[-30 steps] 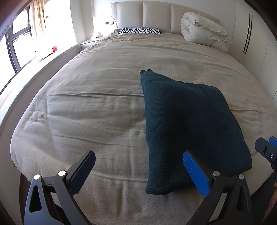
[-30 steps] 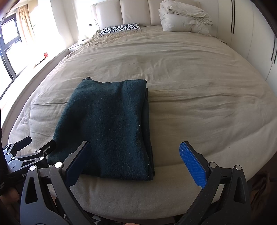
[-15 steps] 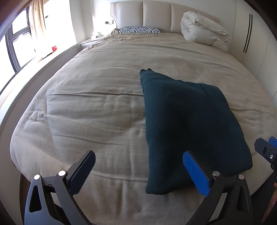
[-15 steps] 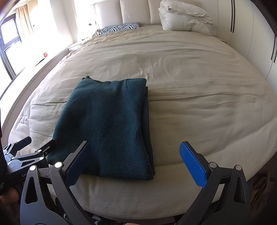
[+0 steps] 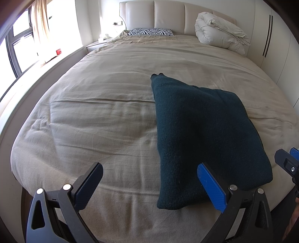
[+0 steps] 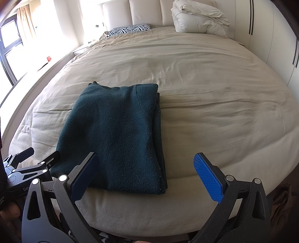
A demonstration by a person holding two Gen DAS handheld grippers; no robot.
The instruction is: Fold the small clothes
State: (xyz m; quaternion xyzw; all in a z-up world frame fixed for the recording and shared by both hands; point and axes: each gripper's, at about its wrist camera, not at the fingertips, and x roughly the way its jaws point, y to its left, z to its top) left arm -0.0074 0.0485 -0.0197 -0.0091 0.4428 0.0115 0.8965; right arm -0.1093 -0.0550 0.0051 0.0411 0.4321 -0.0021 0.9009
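A wide bed (image 5: 104,115) covered in a wrinkled beige sheet fills the room, a zebra-print pillow (image 5: 150,31) against its padded cream headboard (image 5: 168,16). A rolled white duvet (image 5: 220,31) sits beside it. Sunlight pours through curtained windows (image 5: 20,46).

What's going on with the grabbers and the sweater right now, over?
Left gripper open, empty. Right gripper open, empty. Green sweater folded flat on the bed, near its front edge. Nothing in the way.
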